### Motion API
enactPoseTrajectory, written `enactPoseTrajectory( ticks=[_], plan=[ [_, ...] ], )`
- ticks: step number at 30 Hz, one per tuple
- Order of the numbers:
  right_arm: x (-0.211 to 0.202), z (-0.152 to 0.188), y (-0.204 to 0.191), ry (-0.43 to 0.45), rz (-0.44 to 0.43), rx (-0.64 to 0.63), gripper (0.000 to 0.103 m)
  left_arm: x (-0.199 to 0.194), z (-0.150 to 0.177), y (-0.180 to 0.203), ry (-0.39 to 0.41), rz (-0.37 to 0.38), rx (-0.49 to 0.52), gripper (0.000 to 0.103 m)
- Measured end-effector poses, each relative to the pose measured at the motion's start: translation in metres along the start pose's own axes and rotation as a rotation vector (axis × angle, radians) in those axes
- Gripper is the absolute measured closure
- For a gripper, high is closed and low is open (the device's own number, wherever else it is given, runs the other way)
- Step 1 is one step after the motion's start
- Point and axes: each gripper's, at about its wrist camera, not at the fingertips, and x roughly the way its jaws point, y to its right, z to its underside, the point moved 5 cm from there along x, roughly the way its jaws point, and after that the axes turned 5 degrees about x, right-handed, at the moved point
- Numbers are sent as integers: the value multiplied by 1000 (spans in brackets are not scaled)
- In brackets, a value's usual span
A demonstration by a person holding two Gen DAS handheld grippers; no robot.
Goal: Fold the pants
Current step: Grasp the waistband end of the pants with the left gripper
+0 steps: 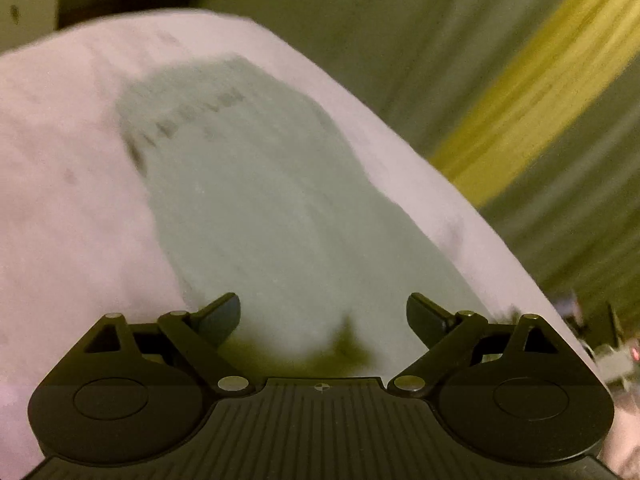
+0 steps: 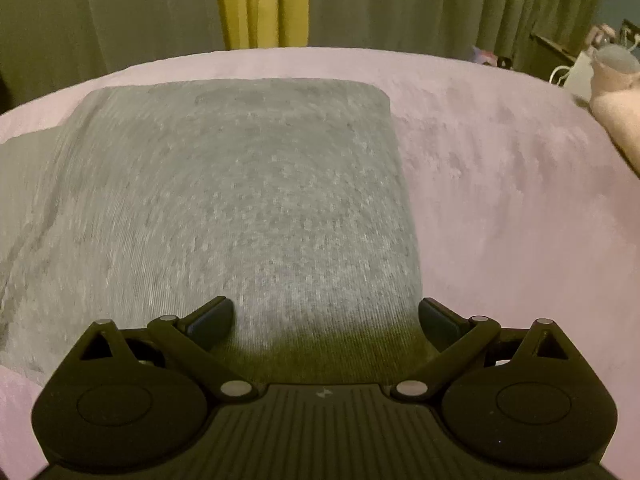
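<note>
1. Pants (image 2: 240, 200): grey knit, lying flat on the pale pink bed (image 2: 500, 200), already doubled into a thick slab with a rounded far corner and a straight right edge.
2. Right gripper (image 2: 326, 316): fingers spread wide, holding nothing, poised low over the near edge of the pants; right fingertip (image 2: 434, 314) just at the cloth's right edge, left fingertip well inside the fabric.
3. Left gripper (image 1: 323, 314): fingers likewise parted and empty, aimed along the pants (image 1: 248, 200) from a tilted angle; view smeared by motion, so height above the cloth cannot be told.
4. Long axis: from the right wrist, running straight away from the fingers toward the curtains (image 2: 120, 12); more cloth trailing off to the left, past the frame edge.
5. Dark marking (image 1: 200, 116) near the far end in the left view, possibly a printed label, too blurred to read.
6. Key relation: near edge directly under the right fingers, far edge squarely ahead, so a fold of near end over far end looks the natural next move.
7. Nearer hand: seemingly the right, sitting almost on the hem; left likely needed further along the left side to keep the edges matched.
8. Risk: thick layers slipping apart if pinched only at the top ply.
</note>
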Motion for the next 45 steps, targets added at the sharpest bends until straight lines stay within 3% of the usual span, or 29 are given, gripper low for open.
enactPoseTrajectory(
  ticks=[6, 16, 29, 34, 36, 39, 41, 45],
  plan=[
    [7, -2, 7, 12, -14, 62, 4, 0, -28, -42, 50, -79, 10, 8],
    [17, -6, 16, 33, -33, 151, 4, 35, -30, -72, 5, -124, 13, 8],
    [24, -8, 17, 62, -37, 197, 4, 72, -54, -95, 9, 65, -59, 8],
    [27, -9, 17, 75, -33, 197, 4, 80, -64, -106, 12, 131, -145, 22],
    [27, -10, 17, 79, -31, 196, 4, 84, -65, -114, 13, 159, -178, 45],
    [27, -11, 17, 83, -31, 197, 4, 85, -62, -125, 30, 211, -225, 49],
    [27, -11, 18, 83, -30, 196, 4, 88, -60, -130, 39, 227, -253, 48],
    [27, -13, 17, 87, -28, 196, 4, 99, -64, -124, 39, 228, -287, 26]
  ],
)
